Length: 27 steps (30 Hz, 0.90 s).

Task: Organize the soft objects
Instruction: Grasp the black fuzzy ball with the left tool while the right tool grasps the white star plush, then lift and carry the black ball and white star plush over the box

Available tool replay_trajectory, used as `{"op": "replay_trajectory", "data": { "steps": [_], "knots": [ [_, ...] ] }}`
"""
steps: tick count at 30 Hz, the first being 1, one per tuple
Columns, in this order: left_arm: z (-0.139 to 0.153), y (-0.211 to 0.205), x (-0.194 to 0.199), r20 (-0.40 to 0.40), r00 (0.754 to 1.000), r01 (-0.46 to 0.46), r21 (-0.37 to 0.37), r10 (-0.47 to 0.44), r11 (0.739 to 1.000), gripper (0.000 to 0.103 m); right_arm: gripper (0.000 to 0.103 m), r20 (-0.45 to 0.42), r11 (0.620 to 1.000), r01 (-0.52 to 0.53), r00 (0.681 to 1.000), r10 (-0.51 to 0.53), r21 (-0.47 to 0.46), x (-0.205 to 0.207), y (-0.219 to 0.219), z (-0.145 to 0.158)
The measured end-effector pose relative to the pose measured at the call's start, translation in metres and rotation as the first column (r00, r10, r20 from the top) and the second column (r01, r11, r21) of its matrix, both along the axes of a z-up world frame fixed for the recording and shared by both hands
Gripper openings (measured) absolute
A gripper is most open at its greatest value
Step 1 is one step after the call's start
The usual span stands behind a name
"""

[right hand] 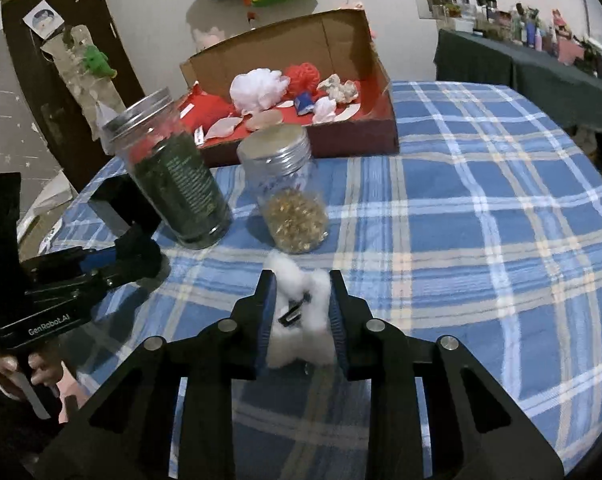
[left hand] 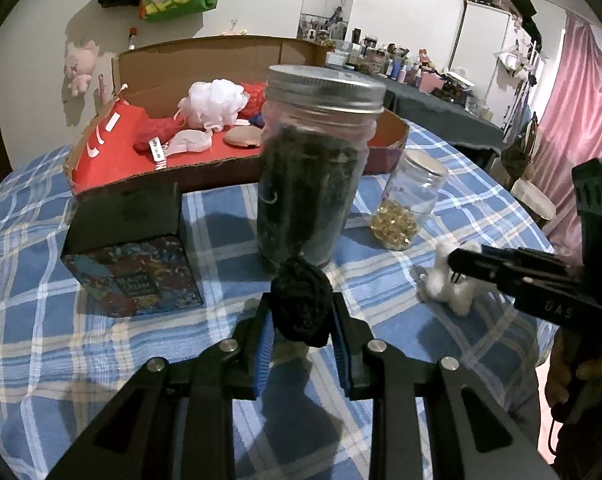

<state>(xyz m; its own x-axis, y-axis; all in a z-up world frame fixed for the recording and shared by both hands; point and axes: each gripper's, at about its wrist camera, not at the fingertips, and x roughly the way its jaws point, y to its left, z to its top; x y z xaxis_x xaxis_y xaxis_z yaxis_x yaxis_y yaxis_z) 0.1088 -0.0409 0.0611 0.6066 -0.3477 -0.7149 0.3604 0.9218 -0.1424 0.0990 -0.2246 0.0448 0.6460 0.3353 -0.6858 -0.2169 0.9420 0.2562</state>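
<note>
My left gripper [left hand: 301, 312] is shut on a black woolly ball [left hand: 301, 304] just above the blue checked tablecloth, in front of a tall lidded jar [left hand: 313, 160] of dark stuff. My right gripper [right hand: 301, 308] is shut on a white fluffy cotton piece [right hand: 301, 312], which also shows in the left wrist view [left hand: 449, 280]. An open cardboard box with a red floor [right hand: 353, 136] at the back holds a white mesh pouf [right hand: 257, 88], a red pouf [right hand: 303, 74] and several pads and soft bits.
A small lidded jar of golden beads [right hand: 293, 196] stands beside the dark jar [right hand: 177, 176]. A black box with a colourful side [left hand: 137, 252] sits at left. A dark-clothed side table with bottles [right hand: 541, 52] and pink curtain [left hand: 577, 120] lie beyond.
</note>
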Motion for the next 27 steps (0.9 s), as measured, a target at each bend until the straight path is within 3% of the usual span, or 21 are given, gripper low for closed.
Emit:
{"op": "replay_trajectory", "data": {
  "steps": [6, 9, 11, 12, 13, 17, 21, 23, 24, 25, 27],
  "knots": [
    [-0.007, 0.004, 0.0, -0.012, 1.0, 0.007, 0.001, -0.007, 1.0, 0.029, 0.025, -0.007, 1.0, 0.008, 1.0, -0.008, 0.011, -0.006, -0.005, -0.002],
    [-0.012, 0.002, -0.001, -0.024, 1.0, 0.013, -0.001, -0.013, 1.0, 0.041, 0.028, -0.027, 0.999, 0.021, 0.999, -0.02, 0.027, -0.004, -0.011, -0.006],
    [-0.013, 0.002, -0.003, -0.019, 1.0, 0.016, -0.001, -0.016, 1.0, 0.052, 0.055, -0.03, 0.999, 0.021, 0.999, -0.02, 0.035, -0.005, -0.014, -0.008],
    [-0.013, 0.001, -0.004, -0.015, 1.0, 0.018, 0.002, -0.018, 1.0, 0.057, 0.084, -0.025, 0.999, 0.019, 1.0, -0.018, 0.035, -0.007, -0.014, -0.008],
    [-0.013, 0.001, -0.004, -0.013, 1.0, 0.017, 0.005, -0.017, 1.0, 0.058, 0.088, -0.019, 0.999, 0.015, 1.0, -0.015, 0.028, -0.009, -0.013, -0.008],
    [-0.016, 0.002, -0.003, -0.019, 1.0, 0.009, 0.007, -0.009, 1.0, 0.058, 0.088, 0.04, 1.0, -0.002, 0.999, 0.003, -0.025, -0.017, -0.005, -0.004],
    [-0.019, 0.004, -0.001, -0.025, 1.0, 0.005, 0.009, -0.005, 1.0, 0.054, 0.086, 0.028, 0.998, -0.002, 1.0, 0.004, -0.067, -0.013, 0.003, -0.01],
    [-0.02, 0.004, -0.001, -0.025, 1.0, 0.005, 0.016, -0.005, 1.0, 0.038, 0.077, 0.011, 0.996, 0.003, 1.0, -0.002, -0.088, -0.009, 0.006, -0.016],
    [-0.02, 0.005, -0.001, -0.025, 1.0, 0.007, 0.016, -0.006, 1.0, 0.034, 0.061, 0.01, 0.996, 0.009, 1.0, -0.008, -0.094, -0.007, 0.007, -0.019],
    [-0.02, 0.006, -0.001, -0.025, 1.0, 0.008, 0.011, -0.008, 1.0, 0.033, 0.053, 0.012, 0.995, 0.01, 1.0, -0.008, -0.097, -0.007, 0.008, -0.021],
    [-0.018, 0.009, -0.002, -0.026, 1.0, 0.007, -0.003, -0.007, 1.0, 0.032, 0.051, 0.028, 0.993, 0.014, 1.0, -0.011, -0.114, -0.007, 0.01, -0.021]
  ]
}}
